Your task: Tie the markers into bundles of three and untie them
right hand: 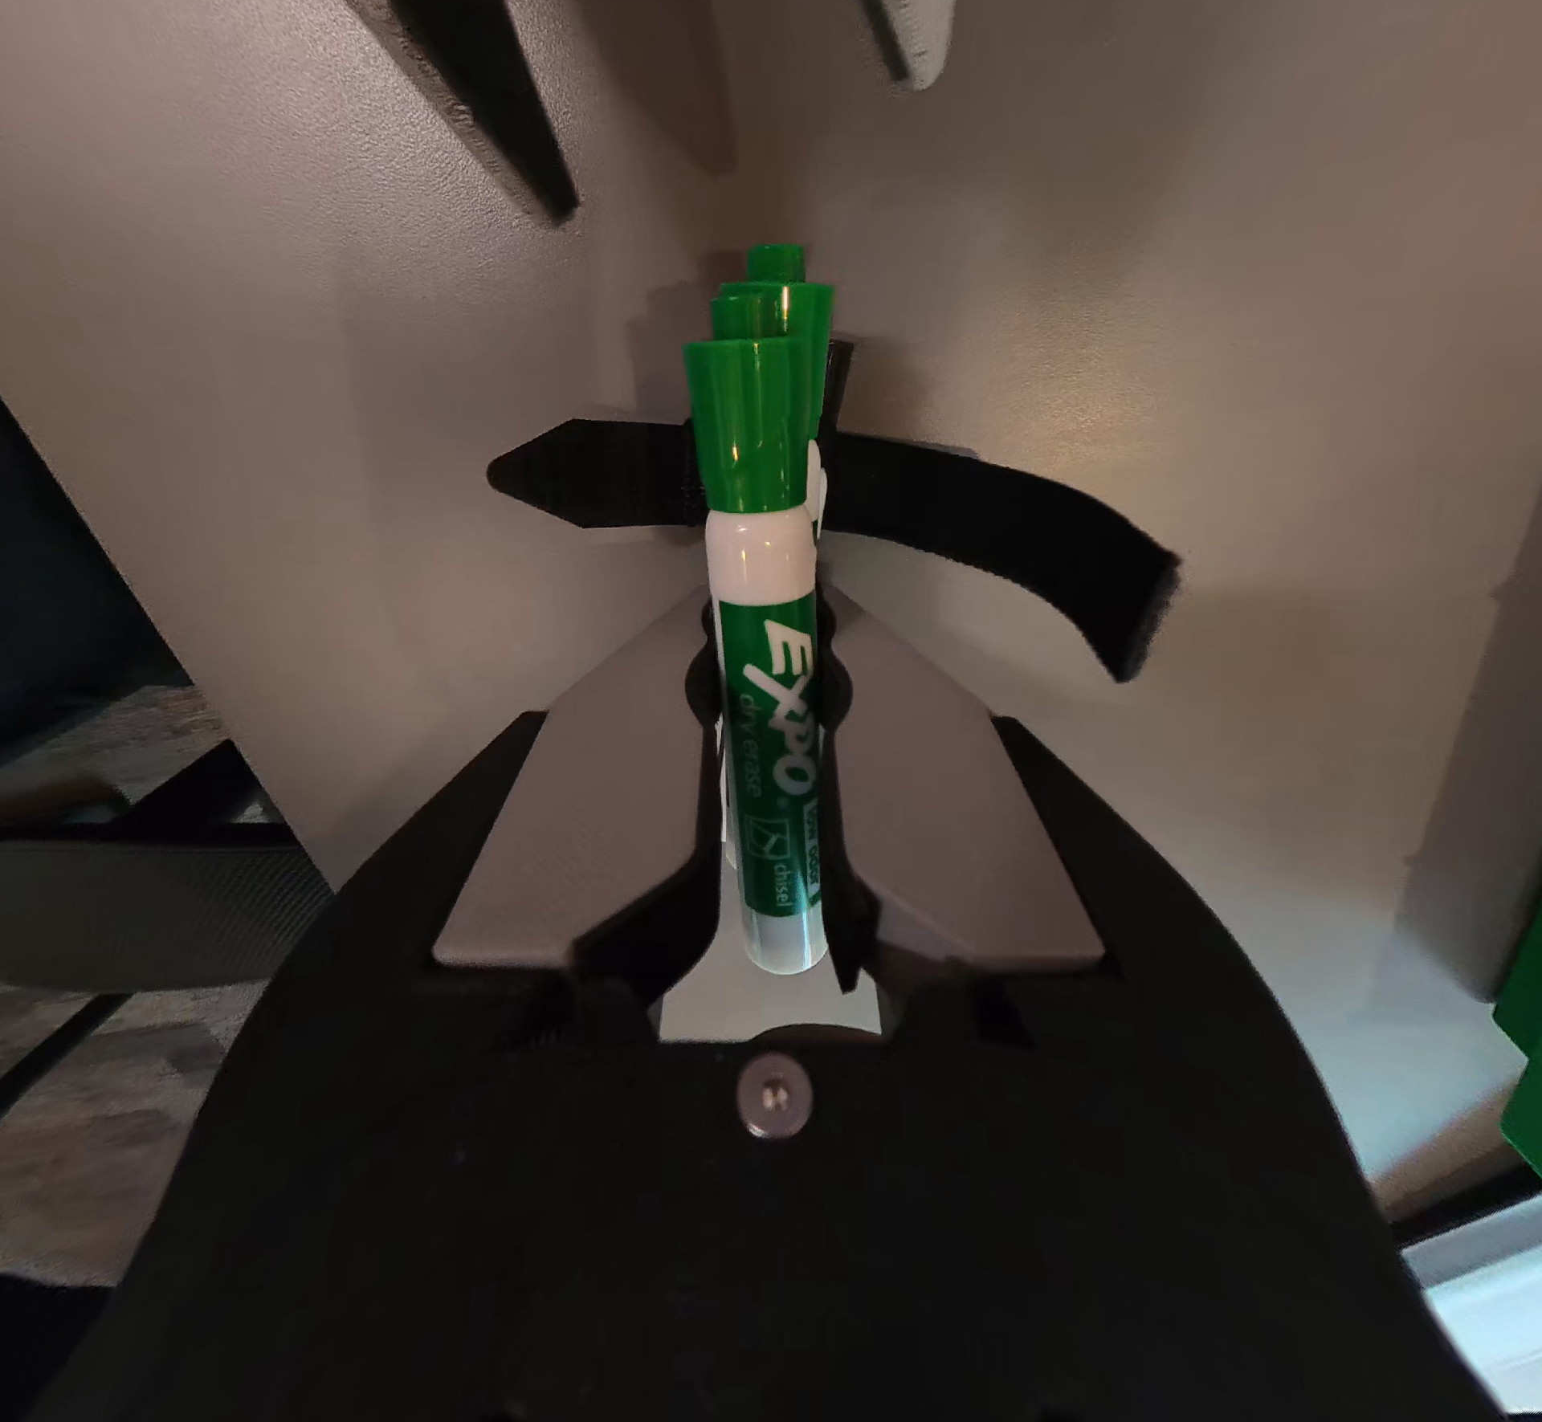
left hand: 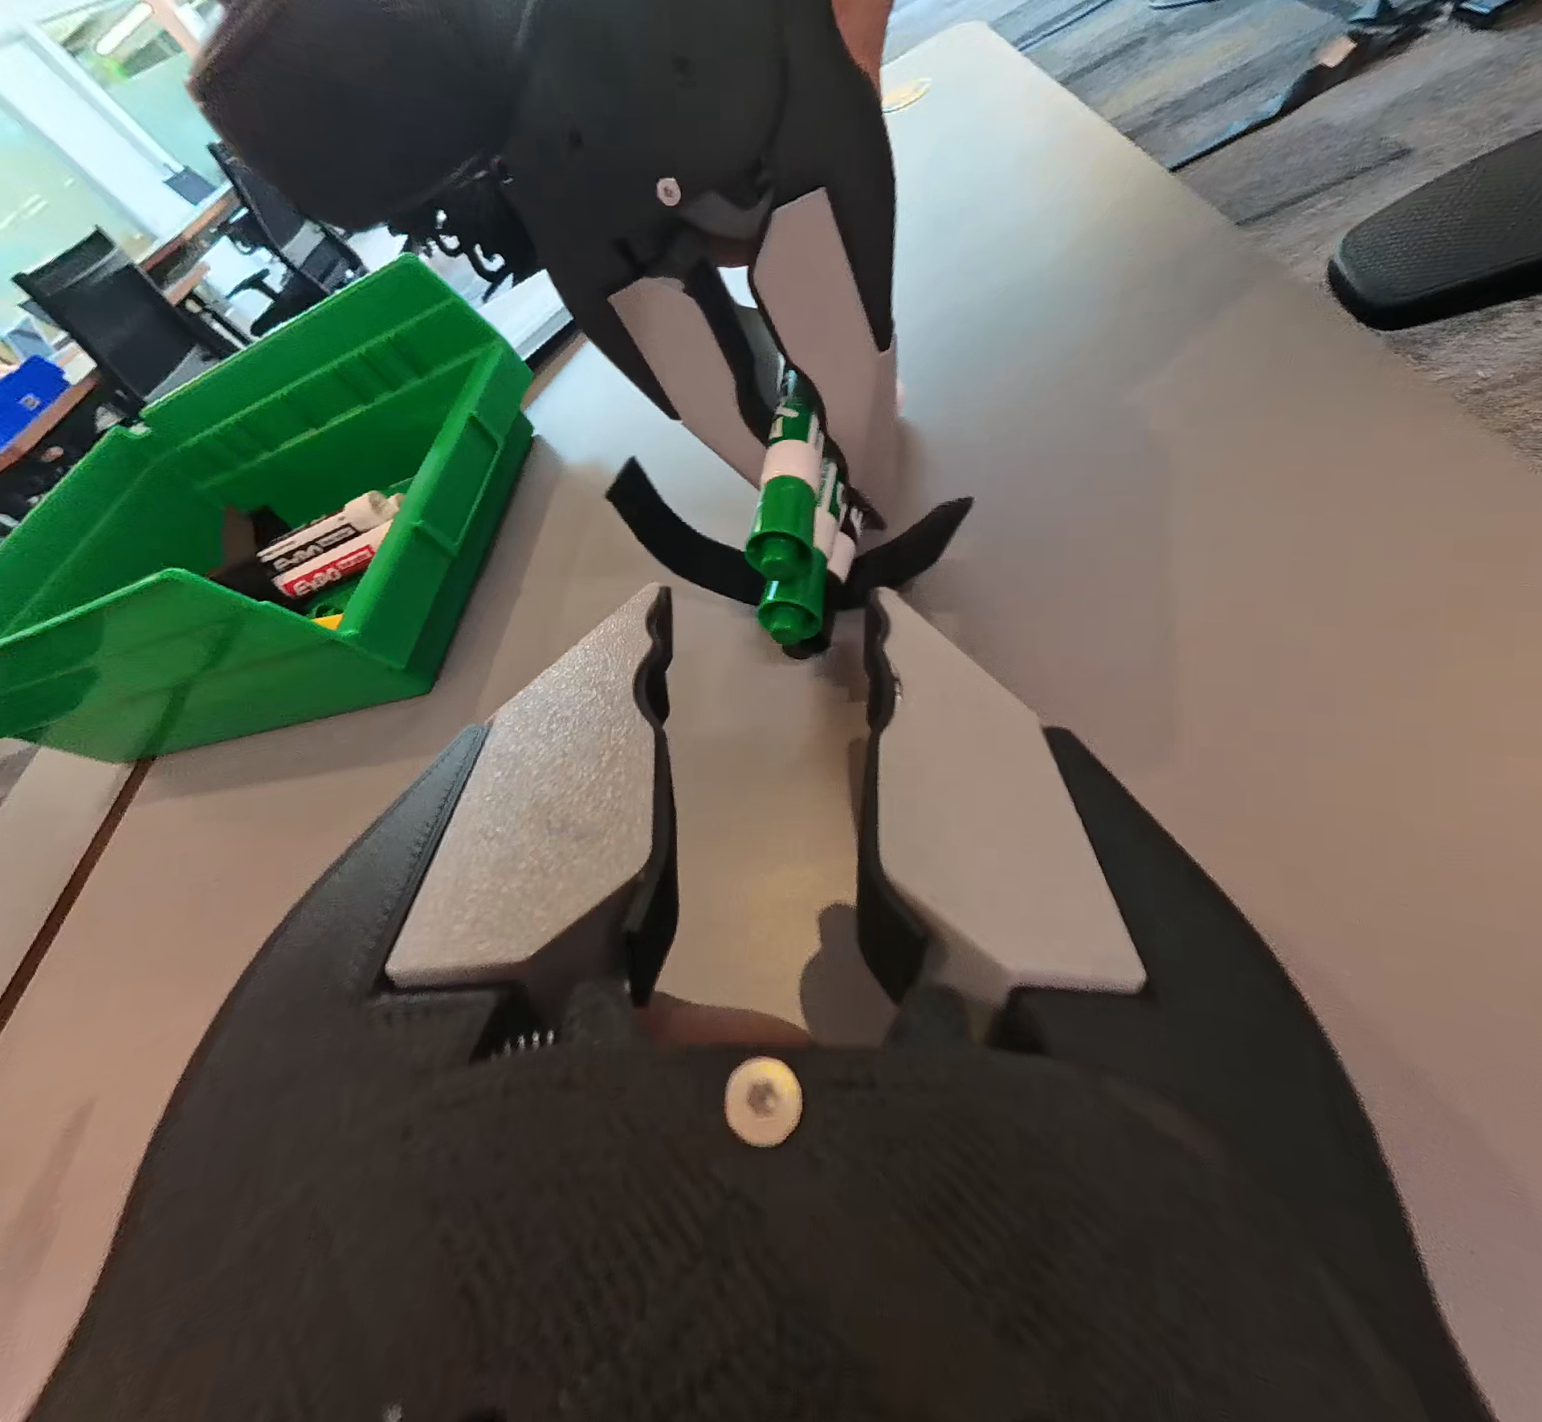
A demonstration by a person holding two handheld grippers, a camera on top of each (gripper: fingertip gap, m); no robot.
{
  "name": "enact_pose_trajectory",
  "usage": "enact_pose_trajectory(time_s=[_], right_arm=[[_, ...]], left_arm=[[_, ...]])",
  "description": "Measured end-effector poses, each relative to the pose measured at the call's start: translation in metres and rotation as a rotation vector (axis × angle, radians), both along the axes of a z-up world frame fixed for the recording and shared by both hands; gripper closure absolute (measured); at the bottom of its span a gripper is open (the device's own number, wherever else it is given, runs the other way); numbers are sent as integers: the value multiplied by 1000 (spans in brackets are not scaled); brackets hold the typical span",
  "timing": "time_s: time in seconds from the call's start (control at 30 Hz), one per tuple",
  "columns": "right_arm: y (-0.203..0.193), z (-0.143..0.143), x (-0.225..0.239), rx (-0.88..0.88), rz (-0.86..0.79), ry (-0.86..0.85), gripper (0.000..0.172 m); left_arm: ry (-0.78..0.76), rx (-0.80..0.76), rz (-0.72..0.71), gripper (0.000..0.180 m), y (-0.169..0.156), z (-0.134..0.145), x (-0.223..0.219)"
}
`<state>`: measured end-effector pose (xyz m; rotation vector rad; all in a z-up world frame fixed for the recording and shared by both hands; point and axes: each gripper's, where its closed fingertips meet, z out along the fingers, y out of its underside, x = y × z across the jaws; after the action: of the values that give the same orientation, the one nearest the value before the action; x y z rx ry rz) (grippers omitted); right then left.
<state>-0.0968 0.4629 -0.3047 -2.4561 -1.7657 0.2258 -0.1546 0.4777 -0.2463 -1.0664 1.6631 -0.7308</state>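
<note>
Green-capped white dry-erase markers are lying stacked across a black fabric strap on the grey tabletop; right gripper is clamping them; left gripper is gaping, bare, before their caps; green plastic bin of spare markers is sitting at ten o'clock.

Open-plan office, black swivel chairs at desks, glass partitions, carpeted floor

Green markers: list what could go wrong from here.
1. The black strap lies open under the green markers, both ends loose. If the right claw, shut on the markers, shifts, they could slide off it.
2. The left claw is open and holds nothing; closing now, it might catch a marker cap rather than a strap end.
</note>
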Motion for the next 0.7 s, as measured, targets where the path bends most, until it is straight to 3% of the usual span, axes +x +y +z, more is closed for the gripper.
enact_pose_trajectory(time_s=[0.17,0.43,0.7], right_arm=[[-3,0,8,-30,31,-54,157],[0,12,32,-29,-6,-72,156],[14,2,26,-32,8,-54,157]], left_arm=[[-9,37,66,143,15,0,0],[71,85,30,139,8,-14,3],[116,139,39,139,7,-22,5]])
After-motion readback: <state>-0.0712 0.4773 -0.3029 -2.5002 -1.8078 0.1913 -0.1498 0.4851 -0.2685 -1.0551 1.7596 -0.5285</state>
